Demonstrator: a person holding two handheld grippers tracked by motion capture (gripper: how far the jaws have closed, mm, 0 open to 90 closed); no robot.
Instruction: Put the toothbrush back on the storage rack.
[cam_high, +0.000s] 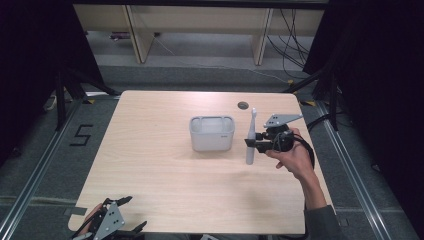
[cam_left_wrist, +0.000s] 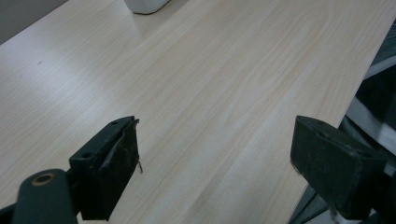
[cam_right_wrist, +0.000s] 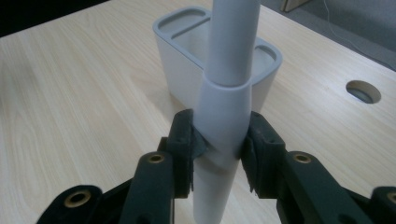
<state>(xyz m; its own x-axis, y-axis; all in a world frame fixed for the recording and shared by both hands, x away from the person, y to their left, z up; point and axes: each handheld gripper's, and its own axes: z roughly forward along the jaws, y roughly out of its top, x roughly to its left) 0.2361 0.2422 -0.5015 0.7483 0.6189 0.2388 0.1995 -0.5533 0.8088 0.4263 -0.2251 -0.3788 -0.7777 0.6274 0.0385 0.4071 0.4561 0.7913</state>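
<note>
Holding the electric toothbrush upright beside the white holder, the right tongs are clamped on its handle, both pads pressing the thick grey body just below the collar where the thinner neck begins, as the right gripper view shows. The brush stands just to the right of the holder, apart from it, its foot at or close to the worktop and its head well above the holder's rim.

The likely trouble is in the grip itself: the handle is round, smooth and tapered, so it could twist or slide between the pads if the hand tilts, and the long brush would then swing off vertical. Carried across while still low, its foot could catch the holder's wall and push the light container along the worktop or tip it. The compartments in the rim look narrow, so a leaning brush may land on the divider rather than in a slot.

The left tongs stand wide open and empty over the worktop's near left corner, well away from both things.
</note>
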